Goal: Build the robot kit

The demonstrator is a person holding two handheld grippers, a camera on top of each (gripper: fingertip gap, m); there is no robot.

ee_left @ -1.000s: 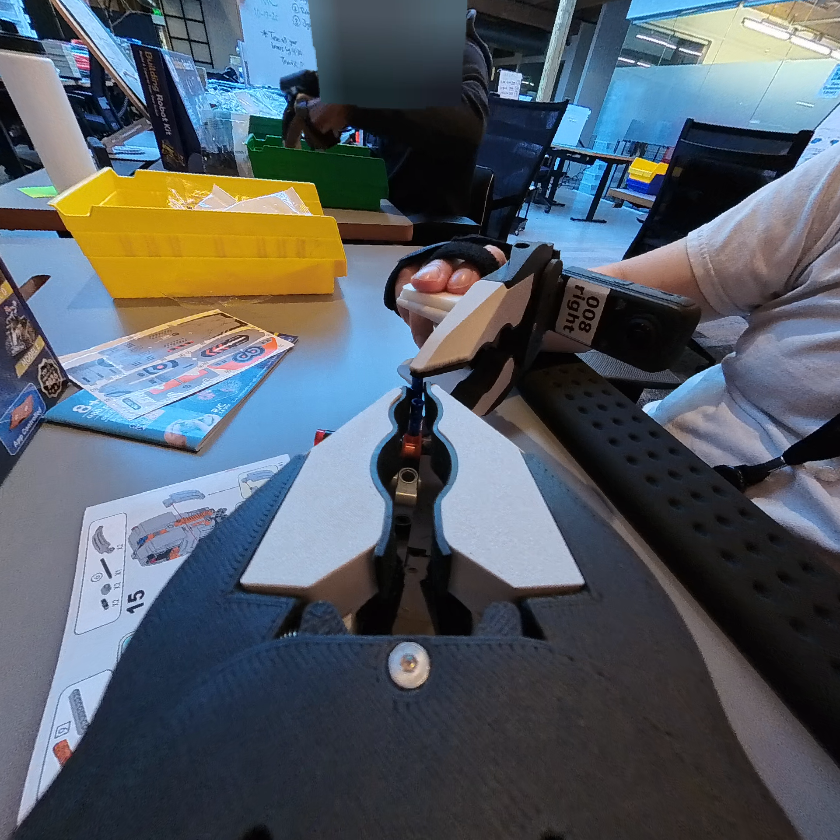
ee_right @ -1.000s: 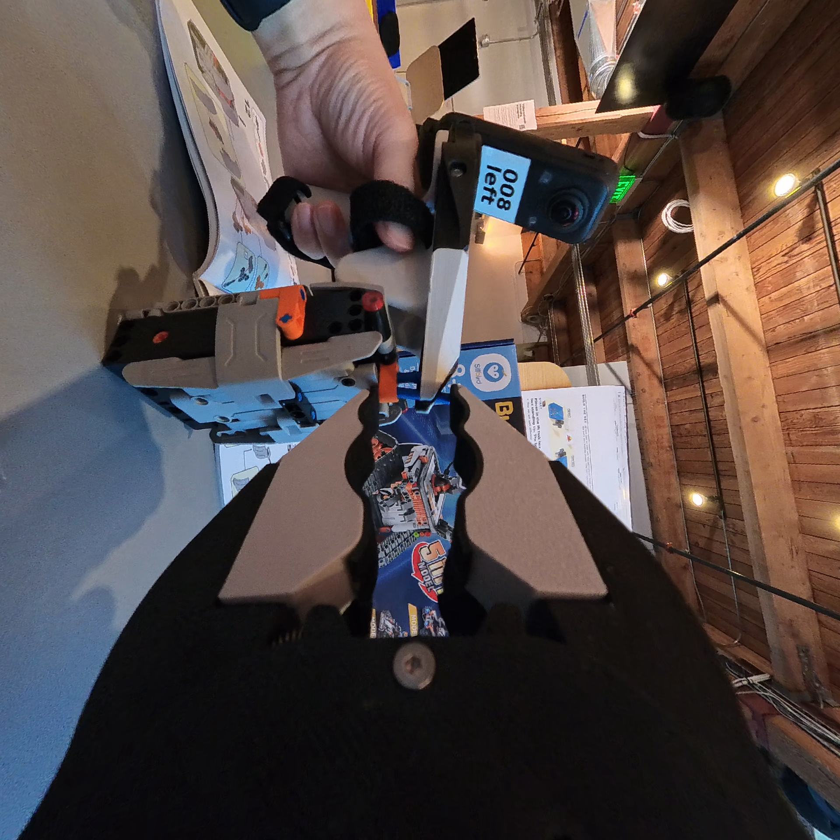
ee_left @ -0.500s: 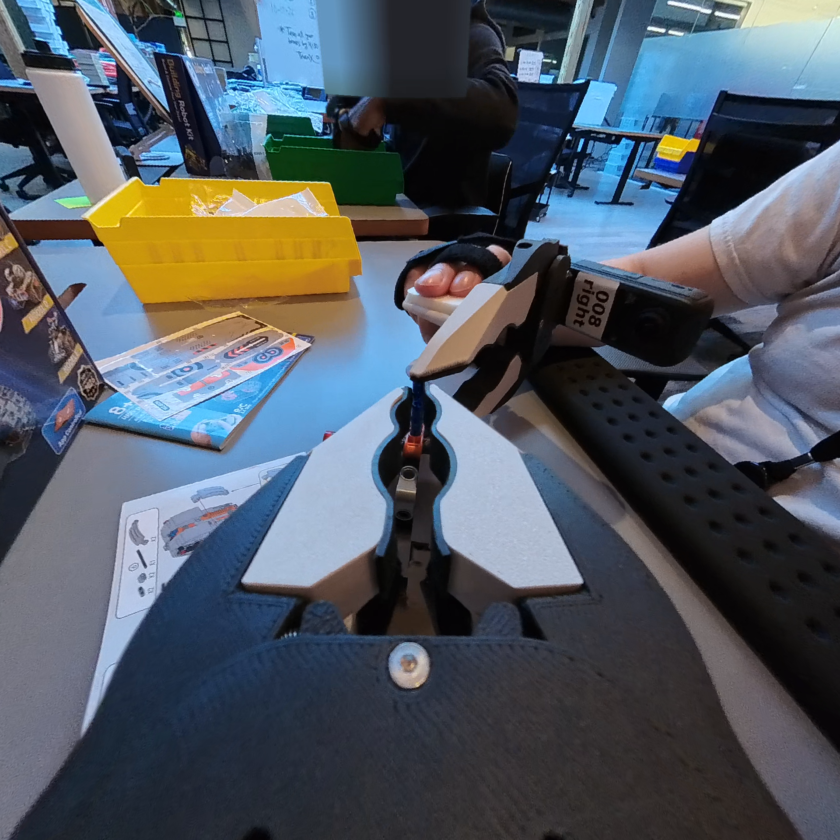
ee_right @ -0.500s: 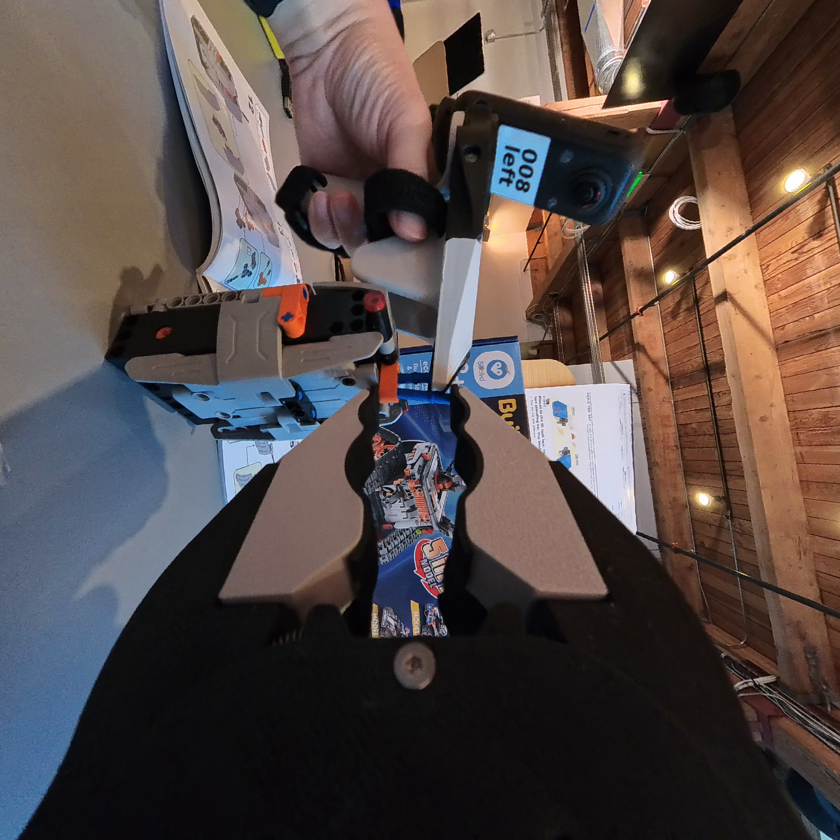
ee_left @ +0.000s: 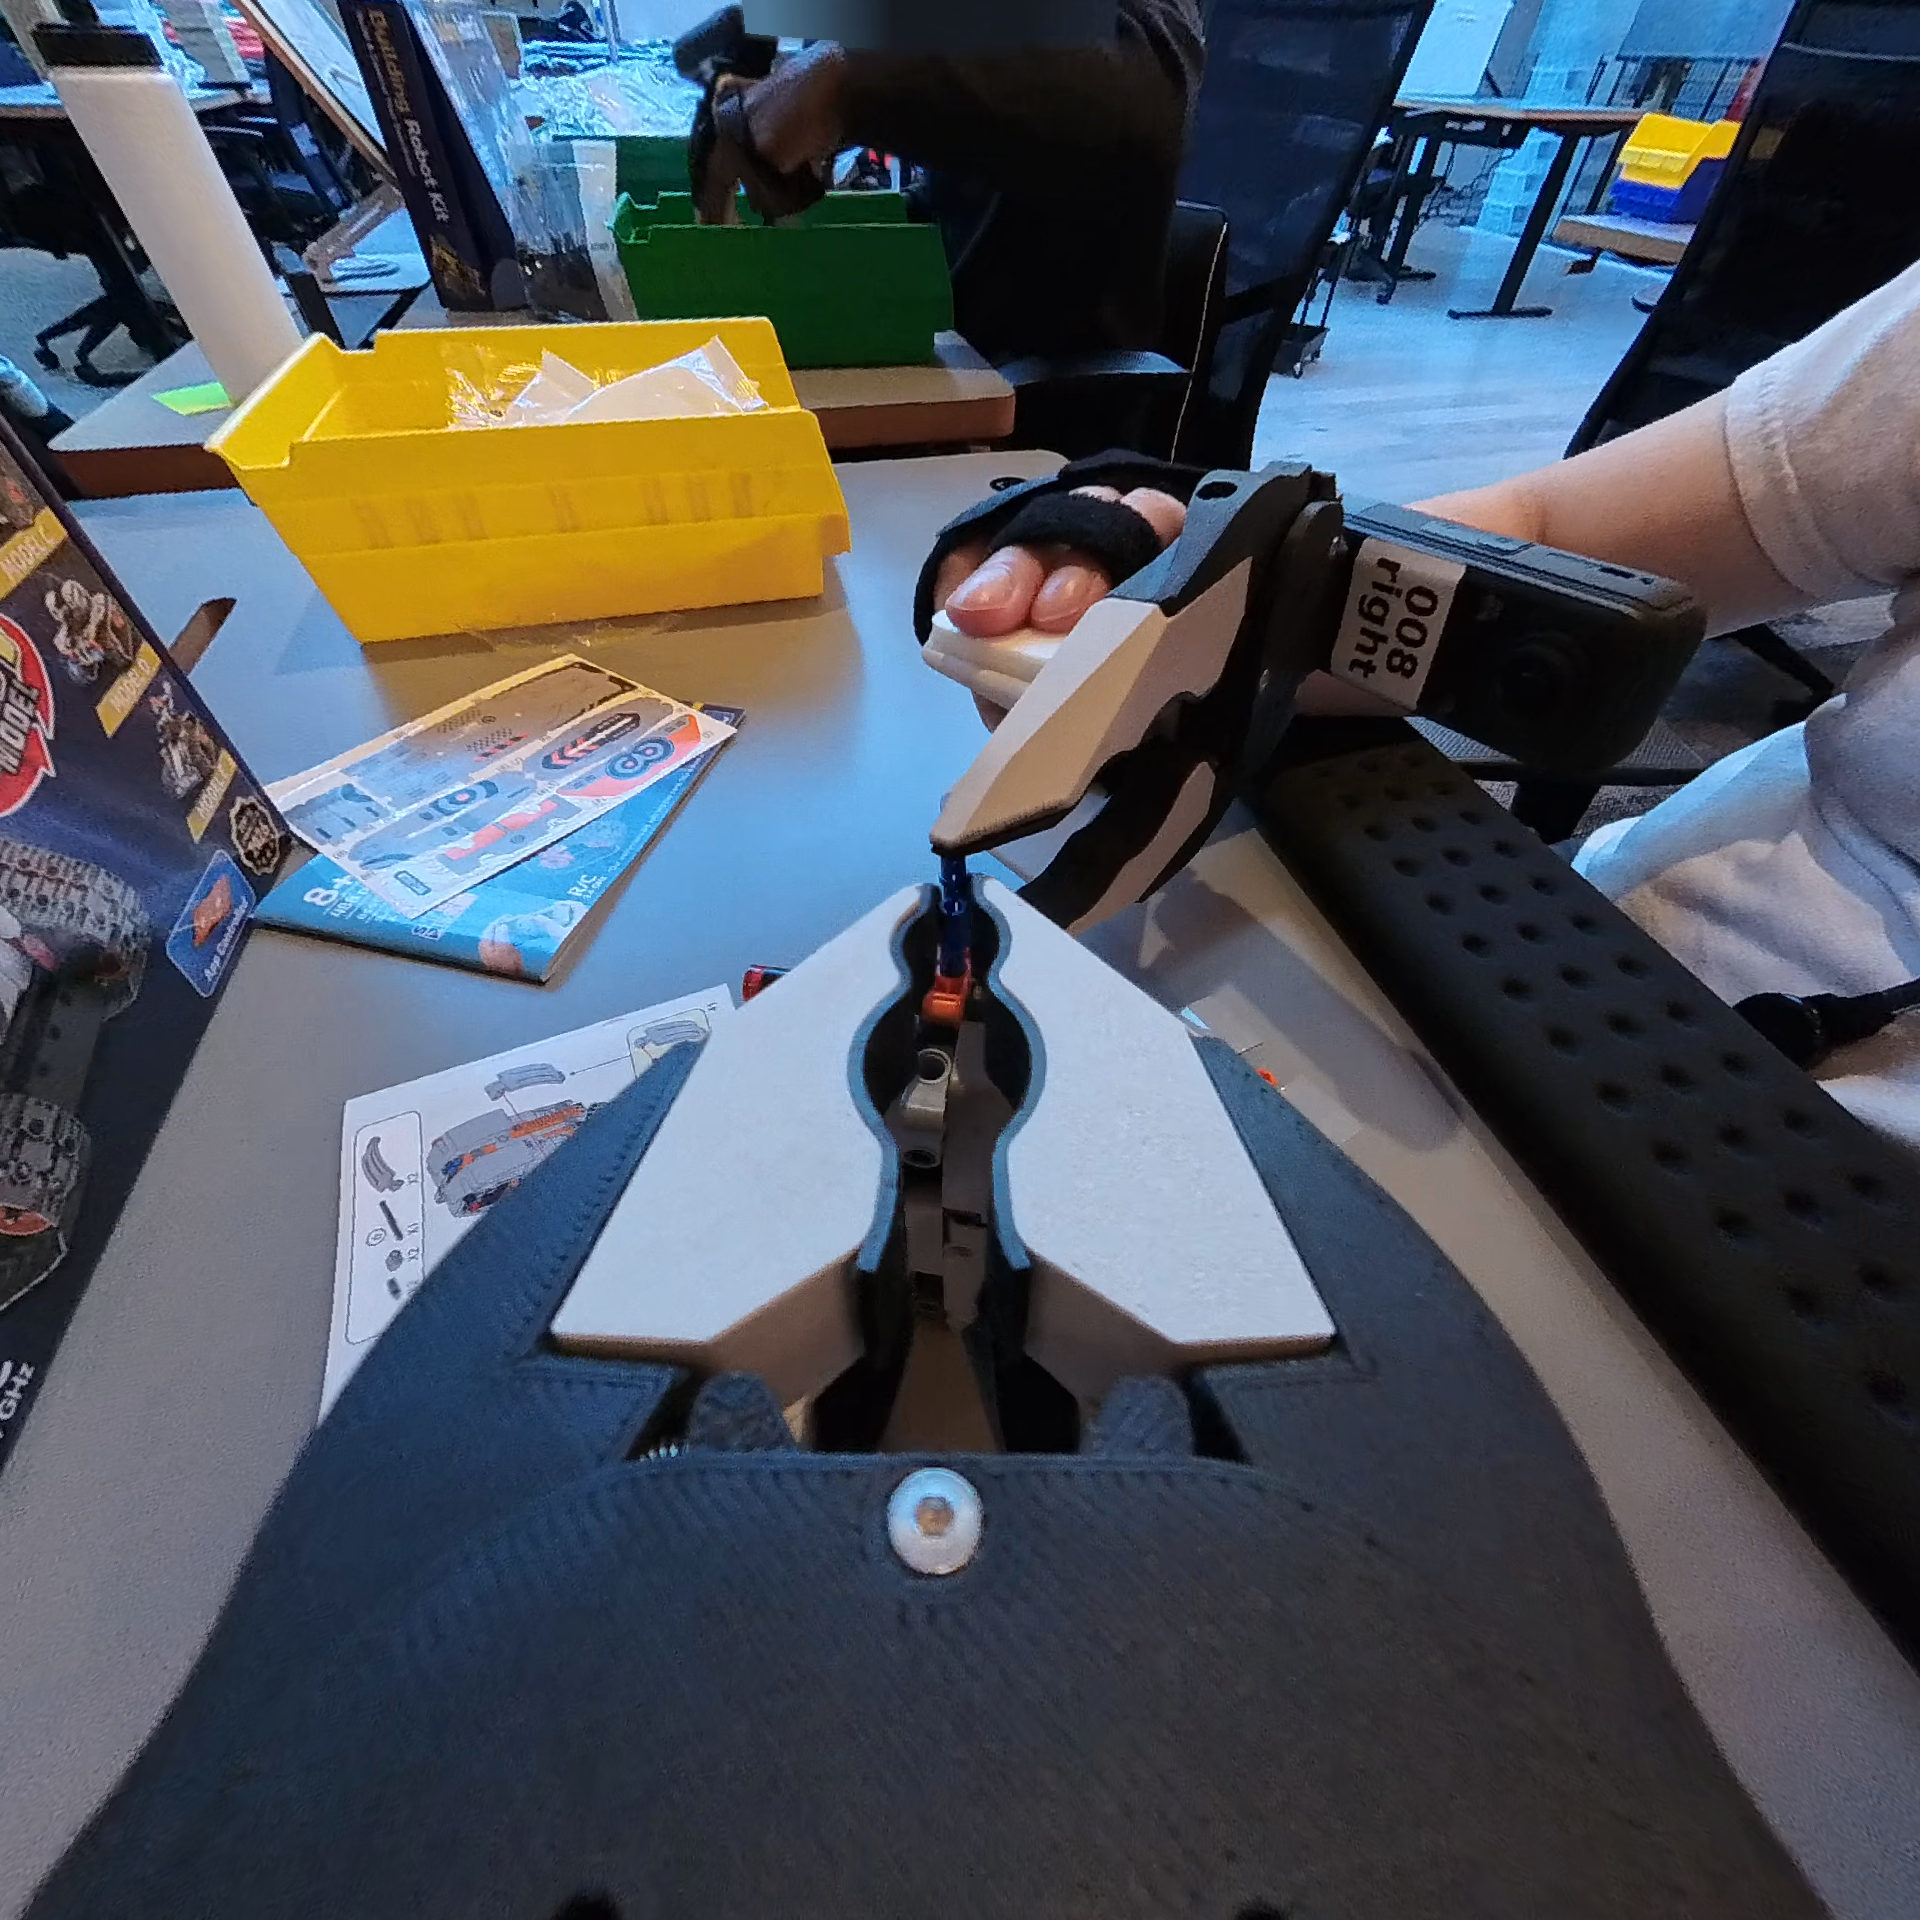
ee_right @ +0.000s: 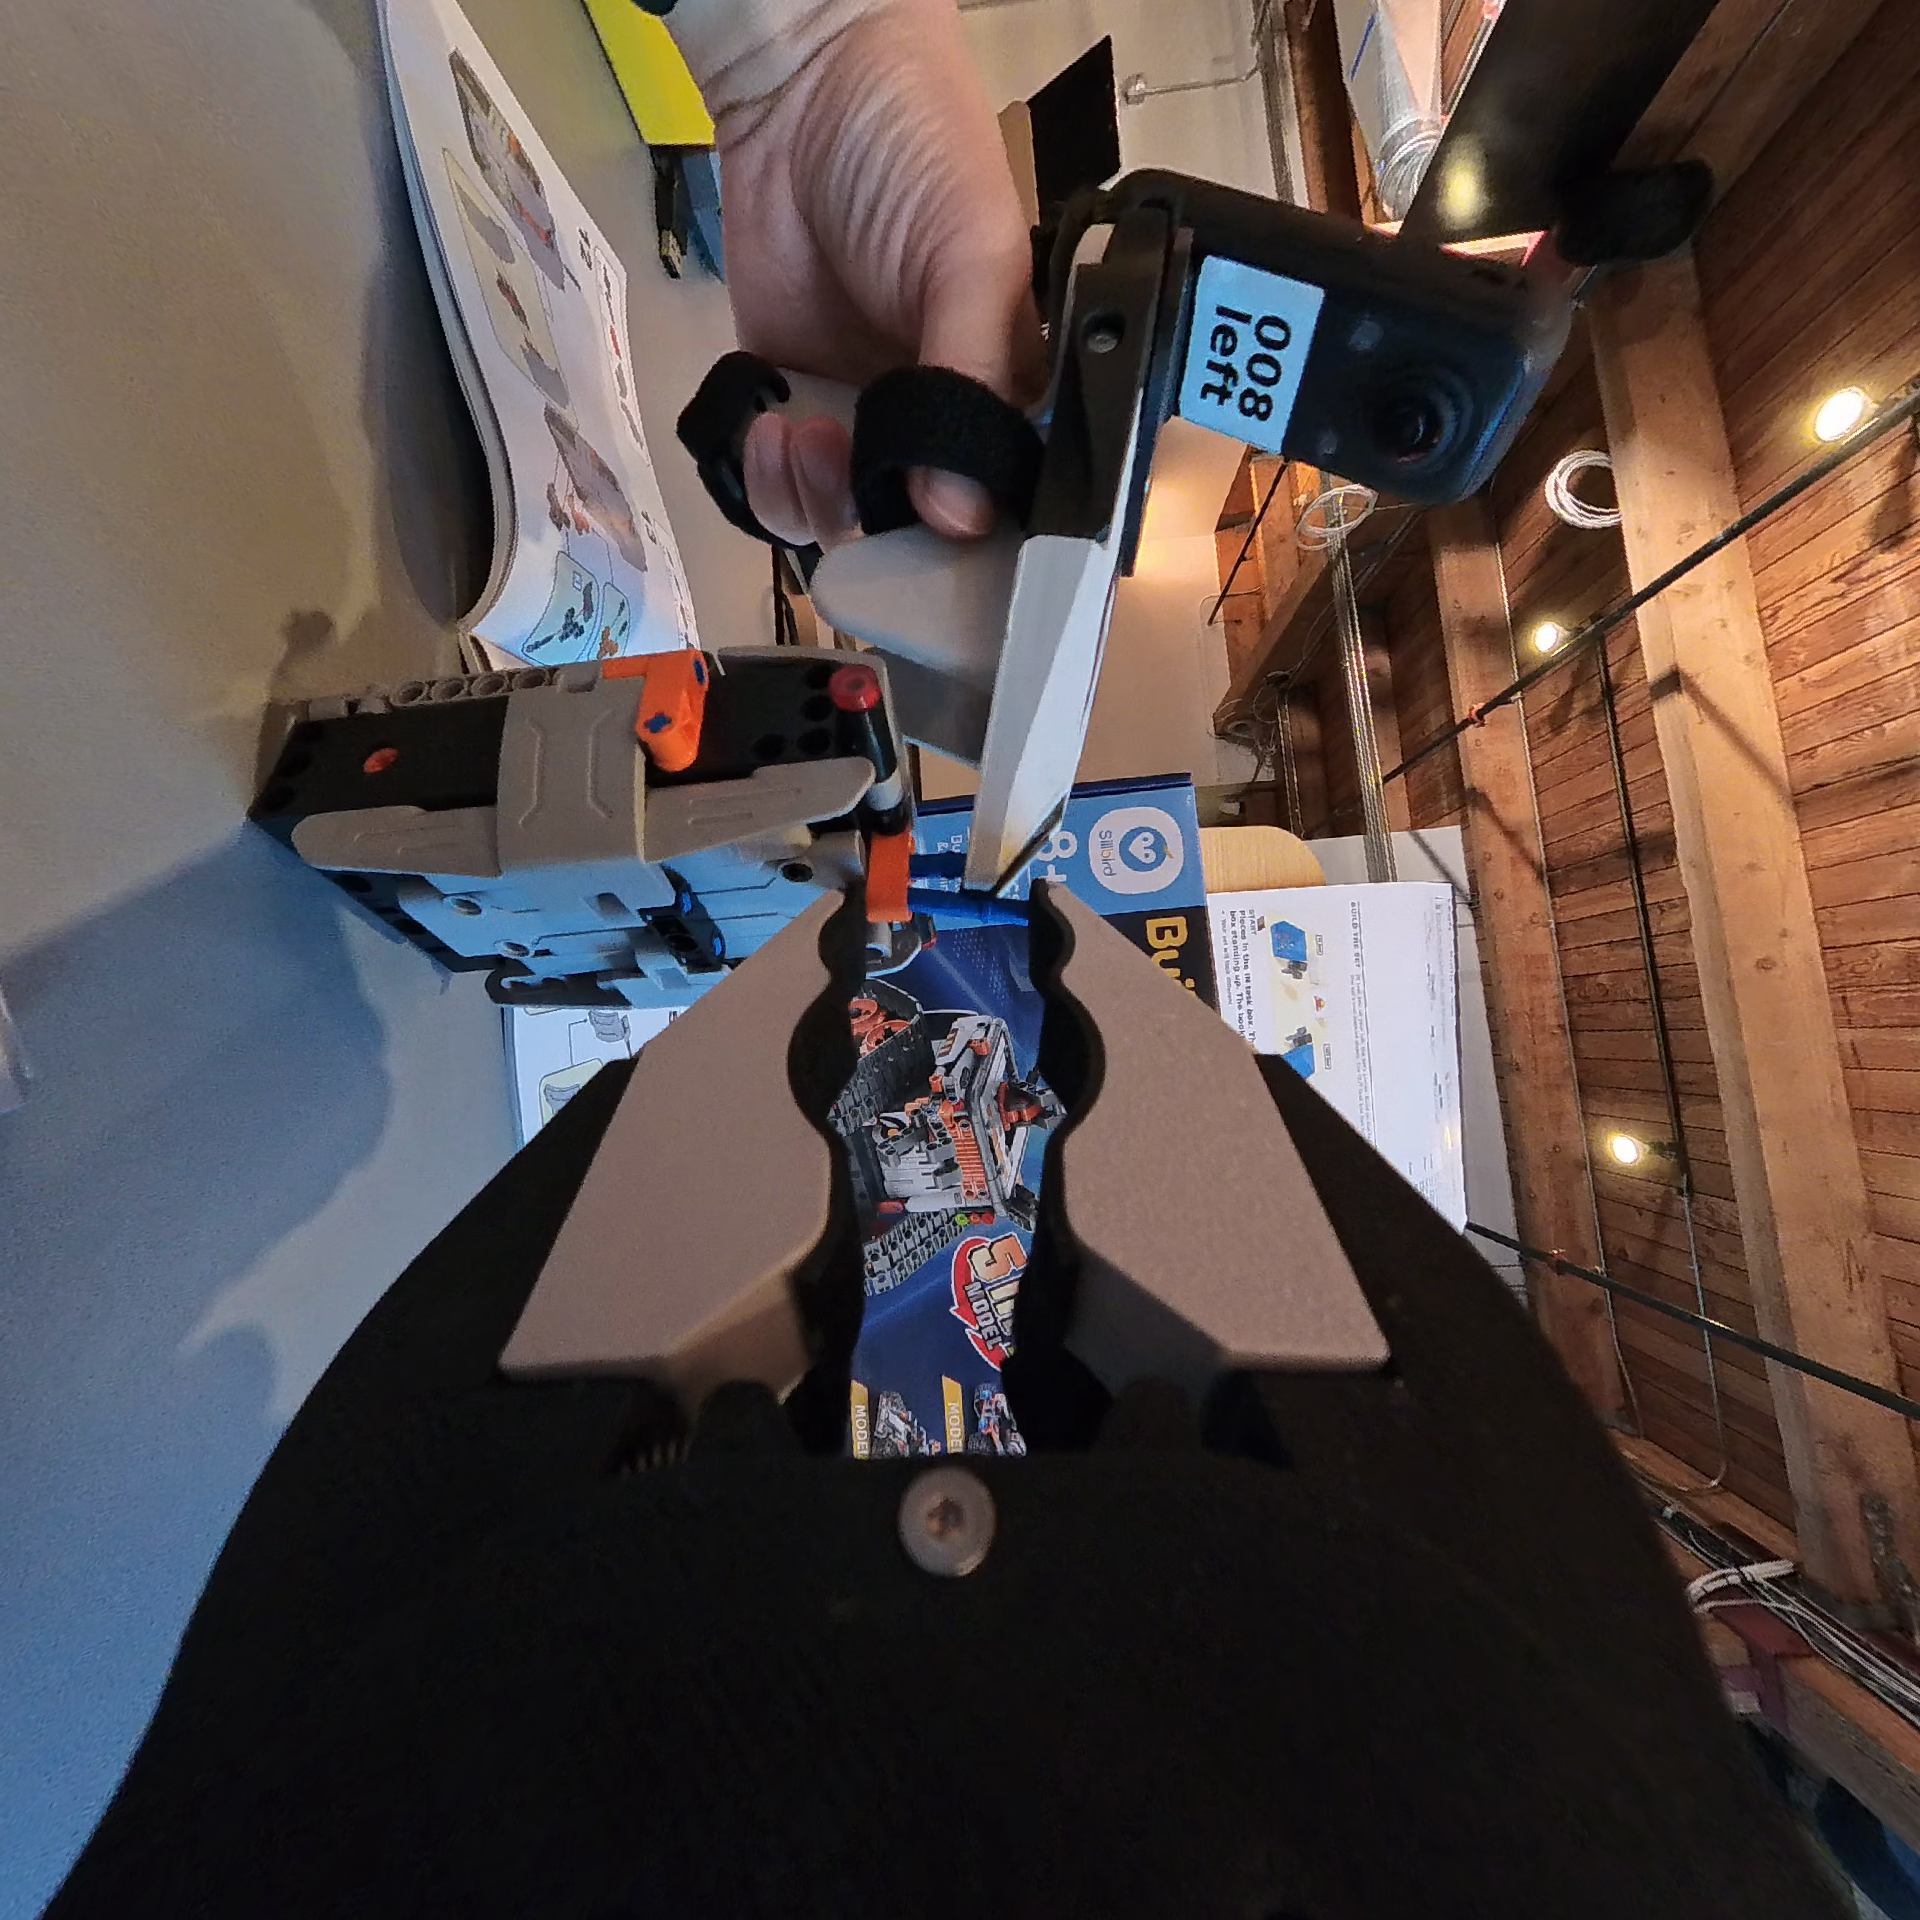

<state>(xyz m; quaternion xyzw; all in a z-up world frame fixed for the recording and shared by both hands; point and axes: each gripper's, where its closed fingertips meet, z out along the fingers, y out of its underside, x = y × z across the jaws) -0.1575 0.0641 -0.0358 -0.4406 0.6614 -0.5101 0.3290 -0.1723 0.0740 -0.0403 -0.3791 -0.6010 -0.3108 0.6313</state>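
Across the lower scene, a grey table [ee_left: 810, 790]. At its left edge, standing upright, a dark-blue toy box [ee_left: 94, 831]. Farther back, a yellow bin [ee_left: 540, 520] with clear plastic bags inside; behind that, on another desk, a green bin [ee_left: 790, 270] with a person's hands over it. At the right, just beside the table edge, a black perforated pad [ee_left: 1610, 1091].

Flat on the table, a sticker sheet [ee_left: 499, 769] lying on a blue booklet [ee_left: 582, 914]; nearer, an open instruction booklet [ee_left: 436, 1153], partly hidden under the left gripper.

Raised above the table, a grey-and-black brick model [ee_right: 571, 810] with orange pieces.

Left gripper [ee_left: 951, 904]: jaws closed down tight on the narrow end of the brick model, pinched deep between the fingers.

Right gripper [ee_right: 940, 914]: jaws partly apart, nothing clamped between them, toy box showing through the gap. One fingertip [ee_left: 961, 831] touching the far end of the blue axle.

Blue axle [ee_left: 953, 904]: thin, poking out of an orange connector [ee_left: 945, 987] on the model, just past the left gripper's tips and lying across the right gripper's gap.
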